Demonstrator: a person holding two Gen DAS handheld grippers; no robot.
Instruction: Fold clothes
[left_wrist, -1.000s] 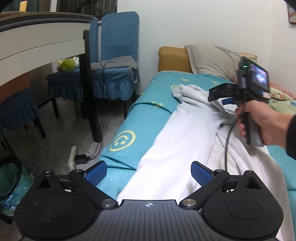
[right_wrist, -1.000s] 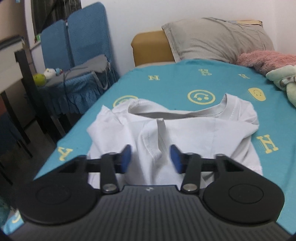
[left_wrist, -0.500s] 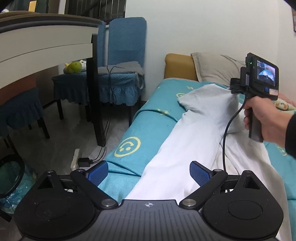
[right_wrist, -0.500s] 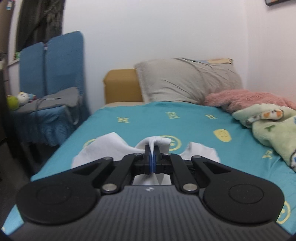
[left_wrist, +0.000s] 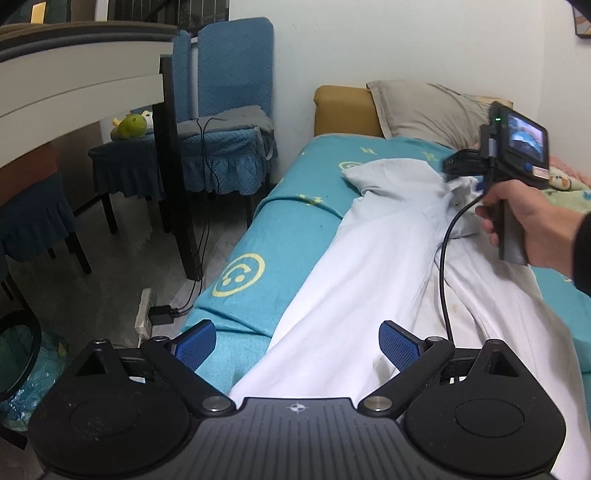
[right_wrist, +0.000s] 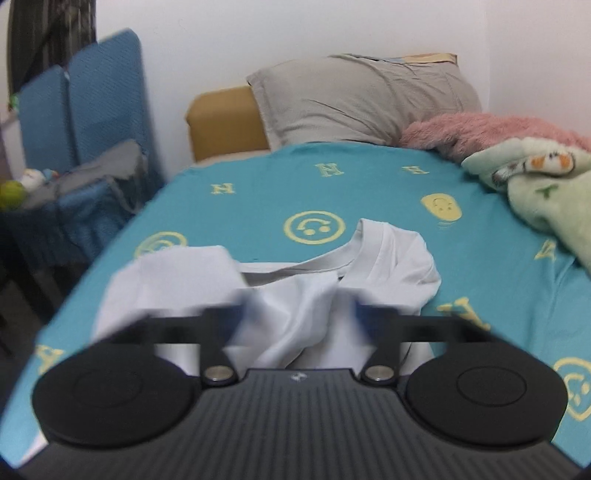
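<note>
Left view: the left gripper (left_wrist: 297, 341) has its fingers wide apart over the white shirt (left_wrist: 369, 266) on the bed (left_wrist: 258, 236). Right view: the right gripper (right_wrist: 297, 314), pinching cloth a moment ago, now gapes. The shirt (right_wrist: 295, 310) lies dropped and crumpled, not yet folded neatly.

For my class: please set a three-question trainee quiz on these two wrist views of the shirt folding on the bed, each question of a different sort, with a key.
1. True or false: the left gripper is shut on the white cotton T-shirt.
2. What lies against the tan headboard? A. a grey pillow B. a green soft toy C. a black cable
3. Fill in: the teal bedsheet is printed with yellow letters and ____ faces.

Key: 1 false, its blue pads stand wide apart over the shirt; 2 A; 3 smiley.
</note>
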